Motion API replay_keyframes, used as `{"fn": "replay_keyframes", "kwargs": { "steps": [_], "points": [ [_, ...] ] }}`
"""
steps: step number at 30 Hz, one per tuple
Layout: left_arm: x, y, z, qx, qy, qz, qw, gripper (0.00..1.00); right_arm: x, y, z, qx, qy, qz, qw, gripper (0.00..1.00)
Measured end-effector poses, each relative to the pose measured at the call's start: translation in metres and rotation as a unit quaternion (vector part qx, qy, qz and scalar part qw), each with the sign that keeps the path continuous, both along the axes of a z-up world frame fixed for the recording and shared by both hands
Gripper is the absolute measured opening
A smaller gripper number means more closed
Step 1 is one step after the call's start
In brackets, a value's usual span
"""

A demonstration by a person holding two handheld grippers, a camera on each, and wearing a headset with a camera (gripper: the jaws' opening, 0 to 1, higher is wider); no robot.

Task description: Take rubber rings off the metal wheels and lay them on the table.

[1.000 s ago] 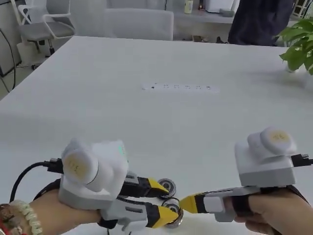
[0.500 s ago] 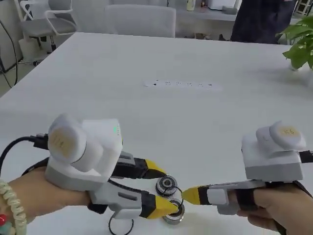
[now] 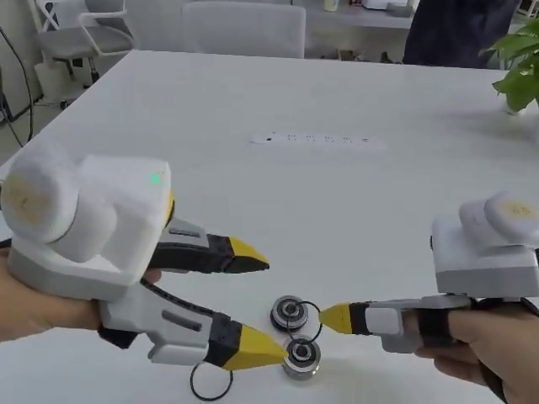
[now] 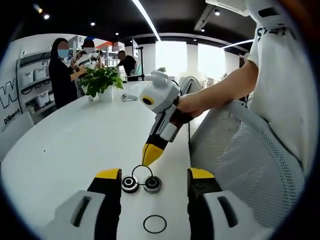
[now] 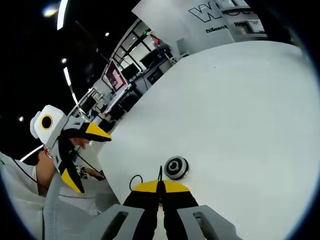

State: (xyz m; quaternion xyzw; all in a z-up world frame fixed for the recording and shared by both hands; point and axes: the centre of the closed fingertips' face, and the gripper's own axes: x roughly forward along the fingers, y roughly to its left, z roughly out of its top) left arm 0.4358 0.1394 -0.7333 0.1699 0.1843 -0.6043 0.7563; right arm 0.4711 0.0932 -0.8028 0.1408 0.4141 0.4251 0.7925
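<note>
Two metal wheels (image 3: 289, 313) (image 3: 301, 357) lie side by side on the white table (image 3: 337, 210). My right gripper (image 3: 324, 317) is shut on a thin black rubber ring (image 3: 312, 306) that loops over the farther wheel. In the left gripper view the held ring (image 4: 134, 171) arcs above both wheels (image 4: 130, 184) (image 4: 152, 184). My left gripper (image 3: 263, 309) is open, lifted above the table just left of the wheels, with nothing between its jaws. A loose rubber ring (image 3: 210, 383) lies flat near the table's front edge. In the right gripper view one wheel (image 5: 176, 167) sits just beyond the shut jaws.
A white power strip (image 3: 318, 140) lies mid-table. A potted plant (image 3: 520, 71) stands at the far right corner. Chairs (image 3: 244, 29) line the far edge, and a mesh chair back (image 4: 240, 165) is close on the near side. People stand beyond the plant (image 4: 100, 80).
My left gripper has risen and drawn back from the wheels, staying open. The right gripper stays shut by the farther wheel with the ring. The head camera has dipped closer.
</note>
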Motion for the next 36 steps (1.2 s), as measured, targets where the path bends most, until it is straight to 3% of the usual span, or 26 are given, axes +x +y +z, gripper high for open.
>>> {"fn": "replay_keyframes", "kwargs": {
  "steps": [5, 14, 22, 27, 36],
  "points": [
    [-0.004, 0.016, 0.002, 0.019, -0.013, 0.012, 0.9997, 0.55, 0.001, -0.001, 0.003, -0.004, -0.01, 0.003, 0.9999, 0.0],
    [-0.009, 0.049, 0.001, 0.042, -0.02, 0.054, 0.9974, 0.6, 0.0, 0.0, 0.014, 0.007, -0.022, 0.002, 0.9997, 0.0],
    [-0.014, 0.071, 0.004, 0.039, -0.022, 0.089, 0.995, 0.64, 0.002, 0.0, 0.023, 0.021, -0.028, -0.003, 0.9994, 0.0],
    [-0.014, 0.084, 0.005, 0.024, -0.017, 0.122, 0.9921, 0.66, 0.001, -0.001, 0.029, 0.031, -0.03, -0.011, 0.999, 0.0],
    [-0.02, 0.1, 0.0, 0.01, -0.01, 0.162, 0.9867, 0.81, 0.001, 0.0, 0.036, 0.043, -0.032, -0.018, 0.9984, 0.0]
  ]
}}
